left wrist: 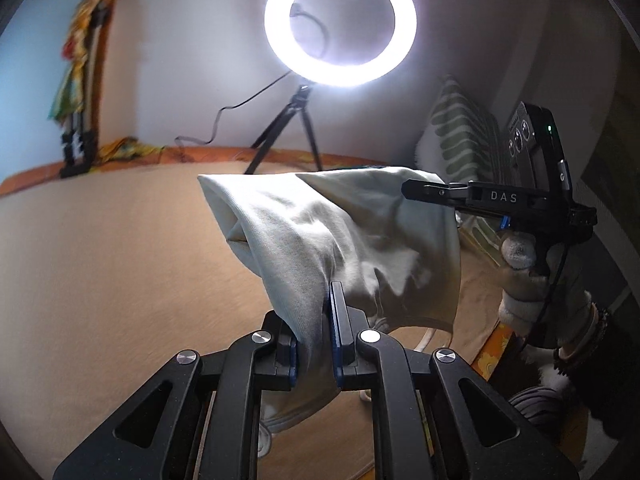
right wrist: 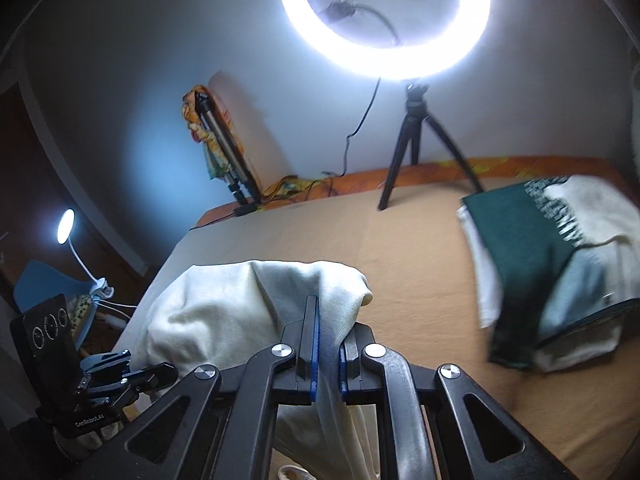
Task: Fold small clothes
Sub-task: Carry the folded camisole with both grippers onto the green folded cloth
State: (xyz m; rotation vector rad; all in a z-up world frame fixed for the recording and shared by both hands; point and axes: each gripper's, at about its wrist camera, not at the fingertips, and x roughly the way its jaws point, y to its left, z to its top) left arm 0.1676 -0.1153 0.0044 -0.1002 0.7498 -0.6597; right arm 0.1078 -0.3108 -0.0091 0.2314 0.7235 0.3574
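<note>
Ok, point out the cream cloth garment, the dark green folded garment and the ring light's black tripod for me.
Cream cloth garment (left wrist: 320, 232): left wrist view, middle of the lifted fabric.
Dark green folded garment (right wrist: 520, 236): right wrist view, its flat green top.
Black tripod (right wrist: 416, 120): right wrist view, upper stem under the ring light.

"DAS" marks the right gripper (left wrist: 430, 192); "GenRobot.AI" marks the left gripper (right wrist: 132, 376).

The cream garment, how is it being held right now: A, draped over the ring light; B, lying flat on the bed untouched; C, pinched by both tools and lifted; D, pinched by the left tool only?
C: the cream garment is clamped in the left tool and the right tool, raised above the bed.
</note>
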